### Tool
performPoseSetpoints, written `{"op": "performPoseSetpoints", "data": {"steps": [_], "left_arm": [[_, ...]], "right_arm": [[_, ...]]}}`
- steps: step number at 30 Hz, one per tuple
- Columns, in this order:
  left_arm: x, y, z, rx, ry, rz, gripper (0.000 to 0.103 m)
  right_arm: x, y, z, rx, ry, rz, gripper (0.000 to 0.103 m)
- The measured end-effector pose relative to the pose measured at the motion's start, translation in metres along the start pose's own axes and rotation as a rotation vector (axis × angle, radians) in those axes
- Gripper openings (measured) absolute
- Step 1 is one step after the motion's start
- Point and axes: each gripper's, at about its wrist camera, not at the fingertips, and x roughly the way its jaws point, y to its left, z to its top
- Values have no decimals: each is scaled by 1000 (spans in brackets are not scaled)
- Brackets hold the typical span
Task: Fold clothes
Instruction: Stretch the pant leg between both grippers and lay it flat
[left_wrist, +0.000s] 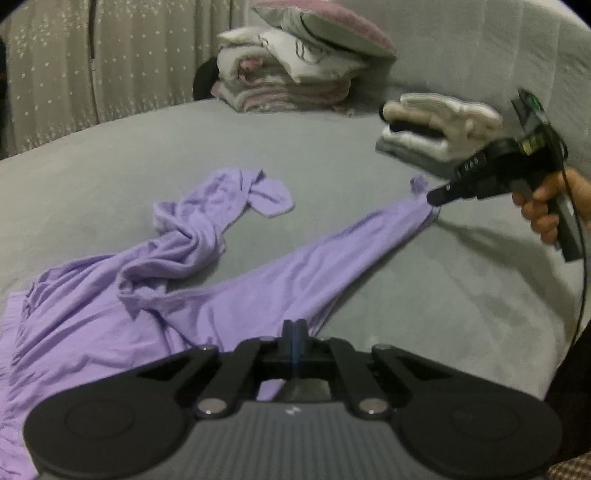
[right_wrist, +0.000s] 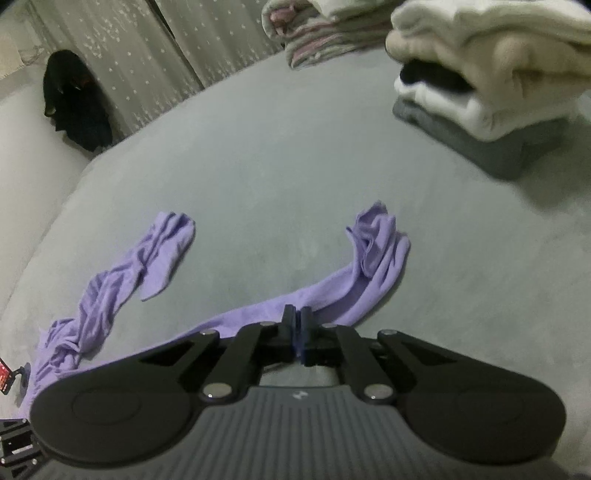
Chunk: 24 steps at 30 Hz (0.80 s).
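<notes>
Lilac garment (left_wrist: 155, 295) sprawls lower left on the grey bed (left_wrist: 332, 147), sleeves twisted. Left gripper (left_wrist: 294, 325) clamped on its near edge; right gripper (right_wrist: 296, 317) pinched shut on a sleeve. Risk: thin fabric slipping out, twisted far sleeve (right_wrist: 110, 280) folding in crooked.

2 low, close wrist views angled down across the bed (left_wrist: 332, 155), sharing the purple garment (left_wrist: 207, 295).

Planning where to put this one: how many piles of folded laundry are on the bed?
2. A tall pile sits at the far edge by the curtain; a smaller white pile sits nearer, on the right. Others may lie outside the views.
</notes>
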Motion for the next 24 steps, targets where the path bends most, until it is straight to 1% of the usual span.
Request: {"op": "performPoseSetpoints", "data": {"steps": [4, 7, 10, 13, 16, 18, 19, 21, 23, 24], "left_arm": [[-15, 6, -3, -25, -28, -57, 0], [-23, 6, -7, -32, -37, -110, 0], [-28, 5, -15, -28, -25, -167, 0], [-29, -1, -23, -14, 4, -215, 0], [-26, -5, -32, 2, 40, -222, 0], [-24, -5, -36, -4, 62, -219, 0], [-23, -4, -38, -12, 72, -214, 1], [-25, 1, -42, -45, 87, -208, 2], [-29, 7, -44, -88, 86, -206, 3], [-32, 10, -45, -112, 80, -204, 6]], "right_arm": [[-17, 3, -2, -10, -30, -3, 2], [-25, 3, -6, -21, -35, -13, 2], [-30, 1, -11, -35, -26, -35, 2], [-31, -3, -17, -56, -9, -71, 1], [-26, -11, -23, -64, 22, -102, 1], [-21, -16, -27, -56, 48, -107, 2], [-21, -16, -30, -52, 56, -104, 5], [-23, -16, -34, -37, 57, -73, 14], [-25, -15, -34, -11, 52, -10, 15], [-25, -13, -35, 0, 58, 18, 15]]}}
